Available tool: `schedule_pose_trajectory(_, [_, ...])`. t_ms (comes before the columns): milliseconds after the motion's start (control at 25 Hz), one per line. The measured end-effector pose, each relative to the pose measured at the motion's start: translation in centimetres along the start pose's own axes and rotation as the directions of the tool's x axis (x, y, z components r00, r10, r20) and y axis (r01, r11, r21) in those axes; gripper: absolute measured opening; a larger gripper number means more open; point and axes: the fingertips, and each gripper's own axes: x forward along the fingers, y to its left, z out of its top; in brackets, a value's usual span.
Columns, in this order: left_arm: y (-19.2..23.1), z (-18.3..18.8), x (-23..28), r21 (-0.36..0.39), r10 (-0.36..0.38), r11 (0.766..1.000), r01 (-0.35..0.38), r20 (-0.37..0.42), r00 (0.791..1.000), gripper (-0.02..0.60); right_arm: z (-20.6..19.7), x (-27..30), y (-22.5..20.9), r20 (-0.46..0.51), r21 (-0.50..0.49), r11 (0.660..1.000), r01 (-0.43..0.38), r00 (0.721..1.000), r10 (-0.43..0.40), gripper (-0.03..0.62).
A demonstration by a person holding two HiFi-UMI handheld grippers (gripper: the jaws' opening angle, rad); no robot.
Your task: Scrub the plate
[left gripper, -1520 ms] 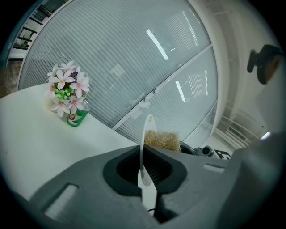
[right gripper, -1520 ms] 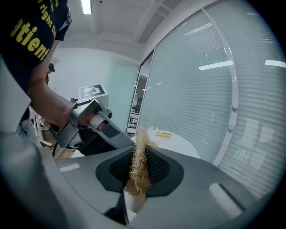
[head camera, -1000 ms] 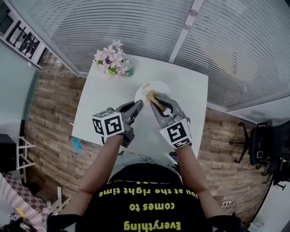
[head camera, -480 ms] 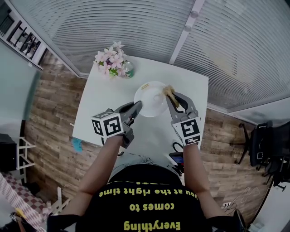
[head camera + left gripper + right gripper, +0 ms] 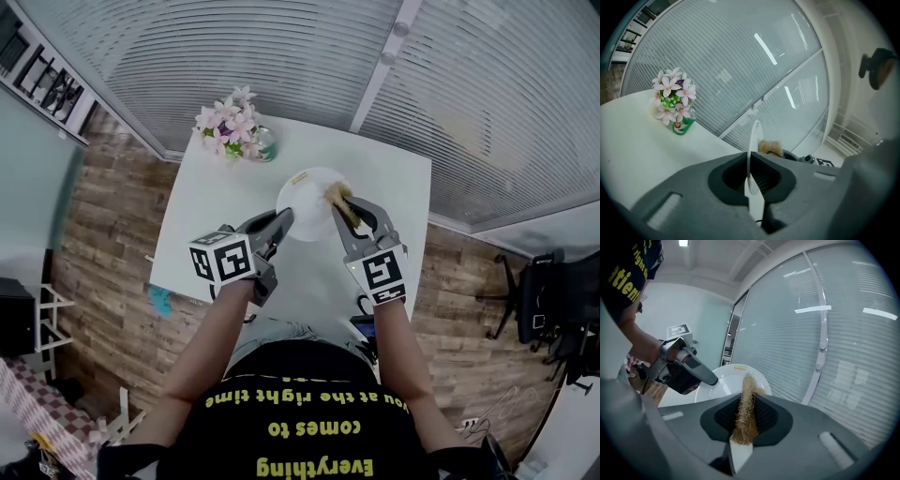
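Claw by claw: my left claw [image 5: 284,217] is closed tight on the rim of the plate [image 5: 307,192], which stands just ahead of its tips; my right claw [image 5: 339,202] is partly closed, pinching the straw-coloured scrubber [image 5: 746,404], whose front end lies at the plate's face; to scrub well, I think I should press lightly, stroke across the whole face, and hold the rim firm so nothing slips.
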Motion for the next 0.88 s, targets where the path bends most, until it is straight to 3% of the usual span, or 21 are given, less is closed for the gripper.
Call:
schedule_pose_trajectory(280, [0.2,0.2,-0.1,-0.002,0.007,1.0,-0.007,0.007,1.0,0.008,0.2,0.7,3.2,-0.003,-0.031,0.996,-0.08,0.997,0.08,0.052])
schedule_pose_trajectory(880, [0.4,0.3,0.0,-0.005,0.007,1.0,-0.007,0.017,1.0,0.009,0.7,1.3,6.0,-0.011,-0.053,0.987,-0.153,0.988,0.152,0.052])
